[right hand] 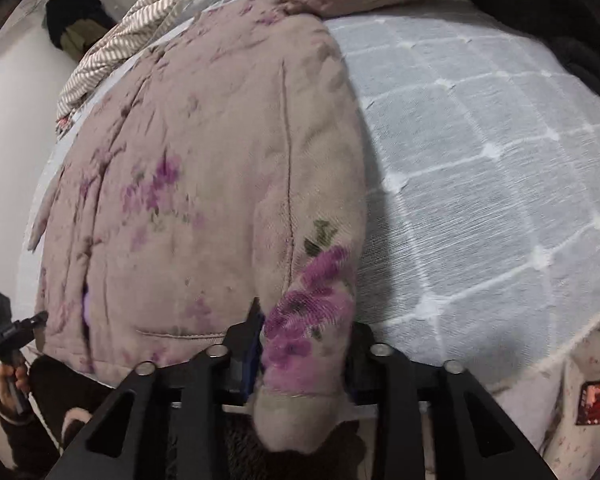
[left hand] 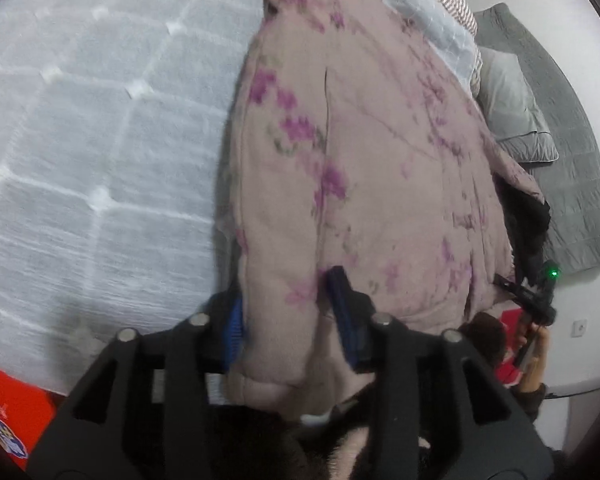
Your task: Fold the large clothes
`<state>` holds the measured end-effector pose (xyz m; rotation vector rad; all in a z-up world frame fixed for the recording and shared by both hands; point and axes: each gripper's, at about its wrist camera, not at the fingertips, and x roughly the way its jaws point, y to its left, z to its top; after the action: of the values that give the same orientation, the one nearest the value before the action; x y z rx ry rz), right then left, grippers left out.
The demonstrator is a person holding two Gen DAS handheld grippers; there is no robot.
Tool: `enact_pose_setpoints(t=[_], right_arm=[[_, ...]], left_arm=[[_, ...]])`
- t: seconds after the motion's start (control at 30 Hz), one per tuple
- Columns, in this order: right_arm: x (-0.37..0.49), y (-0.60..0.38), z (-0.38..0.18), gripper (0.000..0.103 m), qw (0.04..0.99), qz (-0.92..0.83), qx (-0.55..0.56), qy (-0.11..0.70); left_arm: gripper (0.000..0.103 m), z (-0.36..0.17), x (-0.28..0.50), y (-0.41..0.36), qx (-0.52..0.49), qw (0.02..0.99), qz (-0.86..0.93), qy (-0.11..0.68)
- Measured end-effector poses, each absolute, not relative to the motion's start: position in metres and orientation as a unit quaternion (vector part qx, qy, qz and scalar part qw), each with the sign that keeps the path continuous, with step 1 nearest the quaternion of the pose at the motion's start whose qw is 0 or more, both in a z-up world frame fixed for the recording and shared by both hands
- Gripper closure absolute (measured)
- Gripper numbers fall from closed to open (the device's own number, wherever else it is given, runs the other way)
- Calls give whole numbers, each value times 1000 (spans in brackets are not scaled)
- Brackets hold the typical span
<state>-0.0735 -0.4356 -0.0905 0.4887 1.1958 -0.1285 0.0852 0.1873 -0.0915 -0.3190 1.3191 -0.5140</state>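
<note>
1. The left gripper is clenched on the near hem of the padded floral coat; a thick fold of the mauve fabric bulges between its blue-padded fingers and spills back over the black frame
2. The right gripper likewise grips the coat, its jaws closed on a bunched corner bearing a large purple flower print, with the cloth rolled over toward the camera
3. Each wrist view catches the other tool at its edge: the right wrist view shows a hand holding a black handle low on the left, just beside the coat's hem, and the left wrist view shows a device with a green light low on the right
4. The coat lies spread lengthwise on the bed, its hem at the near edge, a seam running up its middle, one long side folded in
5. Beside it stretches the pale quilted mattress cover, stitched in a diamond grid with white tufts
6. A red box sits low by the bed's near edge in the left wrist view
7. Beyond the coat lie a striped bedding roll, a grey pillow and a grey quilted blanket
8. A dark garment rests against the white wall at the far end
</note>
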Motion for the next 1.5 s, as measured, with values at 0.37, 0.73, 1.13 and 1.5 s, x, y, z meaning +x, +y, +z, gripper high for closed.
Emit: enact_pose_setpoints(t=[0.37,0.73,1.13,1.5], right_arm=[[-62,-442,-68,37,821,-79,250,508],[-44,-434,-98,29,810,-96,234,528],[-60,-426,-100,51,832,-85,213,506],[-57,-425,-92,37,834,-95,169,516]], left_arm=[[30,-90,95,196,-167,768,-239,571],[34,-115,113,171,-220,698,-298,613],[77,-109,93,166,-155,711,-300,617],[31,-89,87,154,-34,765,-239,597]])
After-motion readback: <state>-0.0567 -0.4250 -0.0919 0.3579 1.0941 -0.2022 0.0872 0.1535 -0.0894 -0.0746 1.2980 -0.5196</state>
